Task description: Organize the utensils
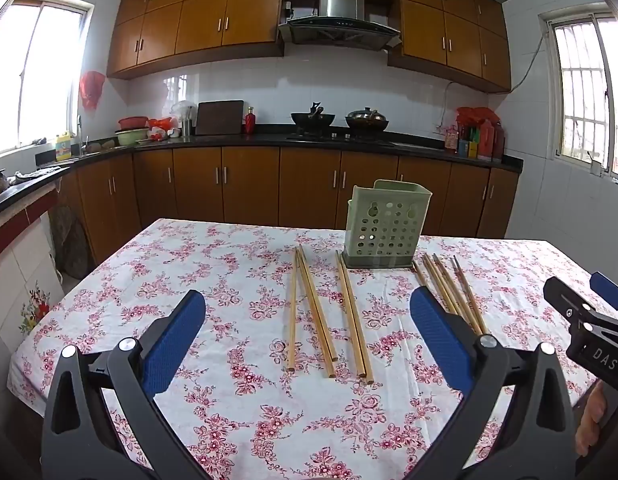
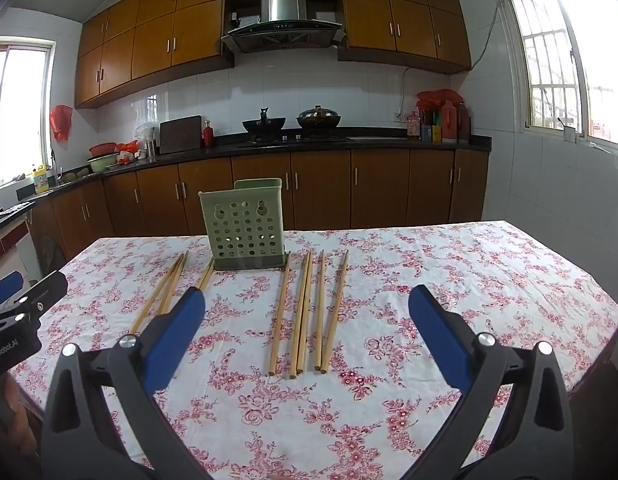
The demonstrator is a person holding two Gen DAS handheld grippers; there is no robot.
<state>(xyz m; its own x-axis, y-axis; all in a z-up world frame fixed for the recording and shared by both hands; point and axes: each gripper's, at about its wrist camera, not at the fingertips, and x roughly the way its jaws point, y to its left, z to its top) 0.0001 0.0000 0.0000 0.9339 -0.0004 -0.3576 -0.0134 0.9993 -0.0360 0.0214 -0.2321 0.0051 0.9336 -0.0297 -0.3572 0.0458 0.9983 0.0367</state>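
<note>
A green perforated utensil holder [image 1: 385, 226] stands upright on the floral tablecloth; it also shows in the right wrist view [image 2: 245, 226]. Several wooden chopsticks [image 1: 329, 312] lie left of the holder and in front of it, and several more [image 1: 453, 292] lie to its right, seen in the right wrist view as a left group [image 2: 165, 292] and a right group [image 2: 309, 312]. My left gripper [image 1: 307, 300] is open and empty above the near table, short of the chopsticks. My right gripper [image 2: 307, 300] is open and empty, also short of the chopsticks.
The table [image 1: 189, 264] has a floral cloth and edges on all sides. The right gripper [image 1: 589, 320] shows at the left view's right edge. The left gripper [image 2: 21, 308] shows at the right view's left edge. Kitchen counters and cabinets [image 1: 249, 184] stand behind.
</note>
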